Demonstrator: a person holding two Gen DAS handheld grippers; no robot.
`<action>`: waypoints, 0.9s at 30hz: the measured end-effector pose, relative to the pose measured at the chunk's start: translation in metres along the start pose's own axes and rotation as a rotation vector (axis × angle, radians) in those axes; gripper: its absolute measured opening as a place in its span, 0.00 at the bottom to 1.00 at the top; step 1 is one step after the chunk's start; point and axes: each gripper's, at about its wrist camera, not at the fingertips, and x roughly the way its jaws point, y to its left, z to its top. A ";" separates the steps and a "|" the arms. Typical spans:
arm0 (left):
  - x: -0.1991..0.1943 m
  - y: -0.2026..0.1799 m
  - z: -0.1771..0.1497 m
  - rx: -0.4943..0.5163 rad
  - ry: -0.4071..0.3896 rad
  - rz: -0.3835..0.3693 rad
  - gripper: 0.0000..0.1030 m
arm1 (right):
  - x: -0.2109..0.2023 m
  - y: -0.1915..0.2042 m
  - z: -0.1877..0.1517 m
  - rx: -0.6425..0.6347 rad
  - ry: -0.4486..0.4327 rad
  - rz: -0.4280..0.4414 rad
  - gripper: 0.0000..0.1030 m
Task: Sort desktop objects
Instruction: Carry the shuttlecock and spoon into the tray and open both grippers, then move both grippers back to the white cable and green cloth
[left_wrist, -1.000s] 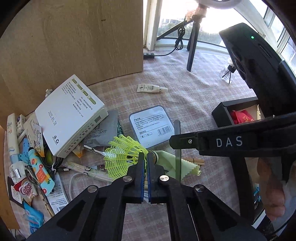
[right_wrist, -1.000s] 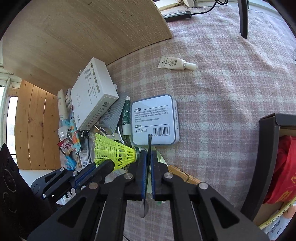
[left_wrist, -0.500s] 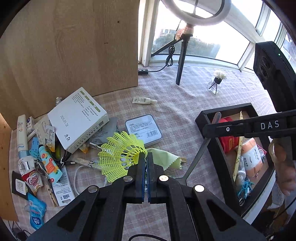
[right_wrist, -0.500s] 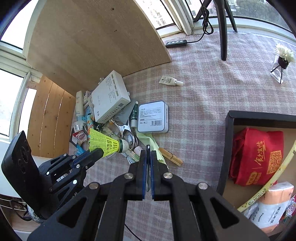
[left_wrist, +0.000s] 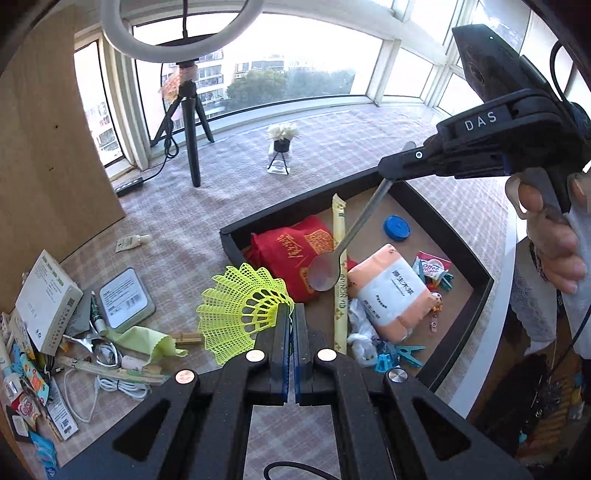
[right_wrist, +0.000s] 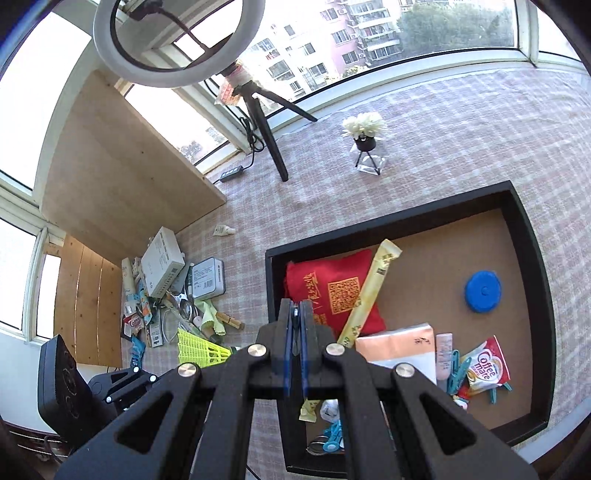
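My left gripper (left_wrist: 291, 319) is shut on the base of a yellow plastic shuttlecock (left_wrist: 238, 306), whose skirt fans out to the left over the near left corner of the black tray (left_wrist: 295, 205). My right gripper (left_wrist: 400, 166) comes in from the upper right, shut on the handle of a metal spoon (left_wrist: 323, 273) that hangs bowl-down over the tray's contents. In the right wrist view the right gripper (right_wrist: 295, 314) hovers above the tray (right_wrist: 388, 218), only a sliver of the spoon shows between its pads, and the shuttlecock (right_wrist: 199, 349) lies at lower left.
The tray holds a red pouch (left_wrist: 295, 243), a long yellow packet (left_wrist: 340, 258), a tissue pack (left_wrist: 391, 291), a blue lid (left_wrist: 396, 228) and clips. A clutter pile with a white box (left_wrist: 42, 295) and a tin (left_wrist: 123, 299) lies left. A tripod (left_wrist: 192, 140) and a flower vase (left_wrist: 280, 147) stand behind.
Both grippers rose from the clutter pile and swung right over the tray. The left still carries the shuttlecock, the right the spoon. The tray's contents came into view.
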 end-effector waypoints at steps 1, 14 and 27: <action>0.003 -0.012 0.003 0.018 0.002 -0.015 0.01 | -0.007 -0.010 0.000 0.015 -0.016 -0.018 0.04; 0.013 -0.090 0.022 0.140 0.005 -0.050 0.44 | -0.039 -0.058 -0.006 0.001 -0.095 -0.213 0.47; 0.005 0.018 -0.012 -0.144 0.030 0.058 0.41 | -0.016 -0.008 -0.002 -0.152 -0.097 -0.229 0.50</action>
